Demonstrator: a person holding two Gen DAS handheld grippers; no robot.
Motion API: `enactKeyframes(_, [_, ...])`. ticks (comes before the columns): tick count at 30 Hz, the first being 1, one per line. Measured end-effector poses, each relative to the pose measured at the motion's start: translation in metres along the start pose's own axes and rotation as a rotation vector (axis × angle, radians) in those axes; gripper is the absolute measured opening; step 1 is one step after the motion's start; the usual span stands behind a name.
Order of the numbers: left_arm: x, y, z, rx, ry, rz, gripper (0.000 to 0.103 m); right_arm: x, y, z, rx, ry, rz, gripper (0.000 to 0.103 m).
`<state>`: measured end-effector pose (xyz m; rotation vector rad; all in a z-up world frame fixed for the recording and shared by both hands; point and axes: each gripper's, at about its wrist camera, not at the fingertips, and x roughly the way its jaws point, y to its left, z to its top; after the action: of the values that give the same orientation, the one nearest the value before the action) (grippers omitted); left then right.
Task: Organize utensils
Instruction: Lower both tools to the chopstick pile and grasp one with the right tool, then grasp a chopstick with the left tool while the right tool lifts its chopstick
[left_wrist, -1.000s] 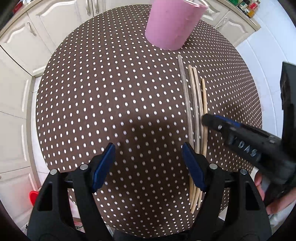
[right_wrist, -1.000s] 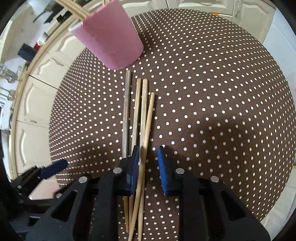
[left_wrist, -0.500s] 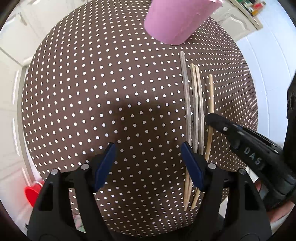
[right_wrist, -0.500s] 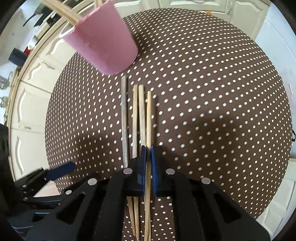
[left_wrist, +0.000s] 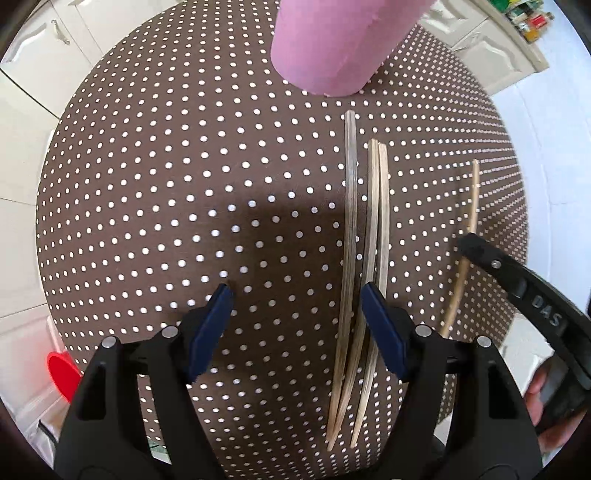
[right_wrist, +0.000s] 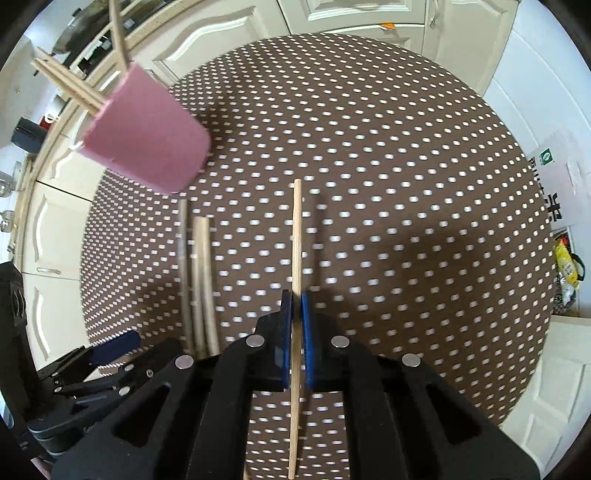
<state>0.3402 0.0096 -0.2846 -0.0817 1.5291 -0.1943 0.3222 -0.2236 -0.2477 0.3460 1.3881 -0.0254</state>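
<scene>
A pink cup (right_wrist: 146, 142) stands at the back of the round dotted table (right_wrist: 406, 184), with several chopsticks sticking out of its top. It also shows in the left wrist view (left_wrist: 332, 40). My right gripper (right_wrist: 295, 314) is shut on one wooden chopstick (right_wrist: 296, 236) and holds it above the table, to the right of the others. Three chopsticks (left_wrist: 365, 258) lie side by side on the table below the cup. My left gripper (left_wrist: 295, 306) is open and empty just left of them, its right pad over their near ends. The held chopstick (left_wrist: 471, 210) shows at the right.
White cabinets (right_wrist: 354, 14) ring the table at the back and left. A white tiled floor (left_wrist: 546, 122) lies to the right. A red object (left_wrist: 61, 373) sits low beside the table's left edge. The dotted cloth (left_wrist: 166, 206) left of the chopsticks is bare.
My right gripper shut on the rightmost chopstick, lifted it off the table and moved it right, away from the other three. My left gripper moved closer to the cup.
</scene>
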Motion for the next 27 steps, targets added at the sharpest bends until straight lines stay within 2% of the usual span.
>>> enactKeyframes(4, [0.009, -0.019, 0.006, -0.025, -0.002, 0.111, 0.071, 0.006, -0.022, -0.001, 0.004, 0.045, 0.013, 0.004])
enactKeyframes(6, [0.013, -0.027, 0.011, -0.056, -0.014, 0.175, 0.068, 0.011, -0.028, -0.008, -0.003, 0.06, 0.026, 0.004])
enactKeyframes(10, [0.014, -0.038, 0.02, -0.098, -0.033, 0.205, 0.06, 0.016, -0.019, -0.006, -0.068, 0.059, 0.02, 0.004])
enactKeyframes(12, [0.014, -0.04, 0.026, -0.128, -0.046, 0.221, 0.06, 0.018, -0.015, -0.001, -0.088, 0.061, 0.023, 0.004])
enactKeyframes(13, [0.011, -0.046, 0.029, -0.158, -0.058, 0.22, 0.059, 0.018, -0.015, 0.0, -0.099, 0.06, 0.026, 0.004])
enactKeyframes(14, [0.012, -0.047, 0.027, -0.185, -0.067, 0.209, 0.054, 0.017, -0.011, 0.001, -0.105, 0.059, 0.029, 0.004])
enactKeyframes(16, [0.009, -0.055, 0.027, -0.207, -0.086, 0.193, 0.034, 0.014, 0.002, -0.001, -0.116, 0.054, 0.041, 0.004])
enactKeyframes(17, [0.009, -0.058, 0.028, -0.194, -0.094, 0.197, 0.018, 0.012, 0.007, 0.001, -0.122, 0.049, 0.048, 0.004])
enactKeyframes(18, [0.01, -0.064, 0.029, -0.17, -0.096, 0.201, 0.009, 0.01, 0.009, 0.001, -0.13, 0.042, 0.059, 0.005])
enactKeyframes(27, [-0.002, -0.063, 0.006, -0.19, -0.127, 0.167, 0.007, -0.019, 0.039, 0.01, -0.167, -0.026, 0.079, 0.004])
